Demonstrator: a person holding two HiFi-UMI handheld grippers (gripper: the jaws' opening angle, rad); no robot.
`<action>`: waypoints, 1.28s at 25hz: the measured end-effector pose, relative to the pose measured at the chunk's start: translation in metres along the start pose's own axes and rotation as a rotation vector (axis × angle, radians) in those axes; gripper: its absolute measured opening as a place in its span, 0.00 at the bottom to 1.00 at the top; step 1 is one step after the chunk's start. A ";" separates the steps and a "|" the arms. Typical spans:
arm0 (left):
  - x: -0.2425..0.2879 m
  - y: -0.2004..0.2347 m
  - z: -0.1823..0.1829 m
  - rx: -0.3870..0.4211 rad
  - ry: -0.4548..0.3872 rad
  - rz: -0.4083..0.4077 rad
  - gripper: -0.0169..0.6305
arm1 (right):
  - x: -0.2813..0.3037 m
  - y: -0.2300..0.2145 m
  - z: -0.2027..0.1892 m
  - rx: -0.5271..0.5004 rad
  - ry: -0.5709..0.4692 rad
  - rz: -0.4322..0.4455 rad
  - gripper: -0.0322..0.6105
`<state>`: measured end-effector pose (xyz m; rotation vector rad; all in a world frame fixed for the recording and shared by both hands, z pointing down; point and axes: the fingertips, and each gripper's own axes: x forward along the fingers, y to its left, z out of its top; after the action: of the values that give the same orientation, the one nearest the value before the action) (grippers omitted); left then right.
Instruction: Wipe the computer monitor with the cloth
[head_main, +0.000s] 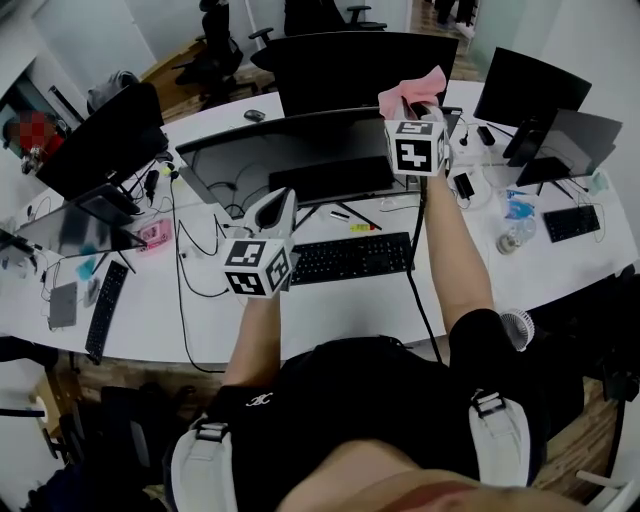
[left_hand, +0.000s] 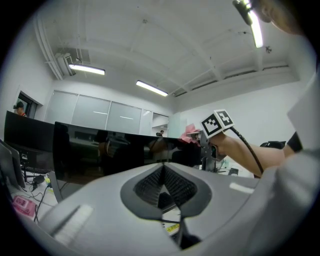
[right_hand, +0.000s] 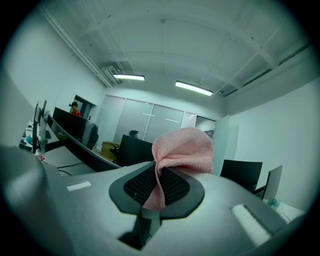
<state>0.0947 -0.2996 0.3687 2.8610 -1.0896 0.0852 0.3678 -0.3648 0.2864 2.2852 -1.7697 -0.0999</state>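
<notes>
Pink woven cloth (right_hand: 182, 150) is pinched in the right gripper (right_hand: 159, 186), up by the top-right edge of the wide black monitor (head_main: 300, 150); left gripper (left_hand: 162, 189) is pressed together, empty.

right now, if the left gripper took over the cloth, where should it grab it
On the cloth, grip the loose puffed fold sticking out past the right gripper, coming from the left. The rest is pinched between those shut jaws, so only that bunch is free.

White desk (head_main: 330, 300), black office chairs (head_main: 215, 50) behind, wooden floor (head_main: 590, 430), strip lights (left_hand: 152, 88) on a white ceiling (left_hand: 165, 45).
</notes>
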 end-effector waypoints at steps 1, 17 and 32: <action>0.001 -0.005 0.000 0.001 -0.001 0.000 0.10 | -0.001 -0.007 -0.002 0.000 0.001 -0.005 0.08; 0.017 -0.075 -0.007 -0.015 -0.029 -0.031 0.10 | -0.010 -0.114 -0.038 -0.004 0.037 -0.104 0.08; 0.025 -0.078 -0.013 -0.011 -0.003 -0.030 0.10 | -0.003 -0.139 -0.072 0.006 0.093 -0.104 0.08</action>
<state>0.1651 -0.2570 0.3799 2.8680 -1.0439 0.0732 0.5131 -0.3186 0.3223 2.3451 -1.6082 -0.0068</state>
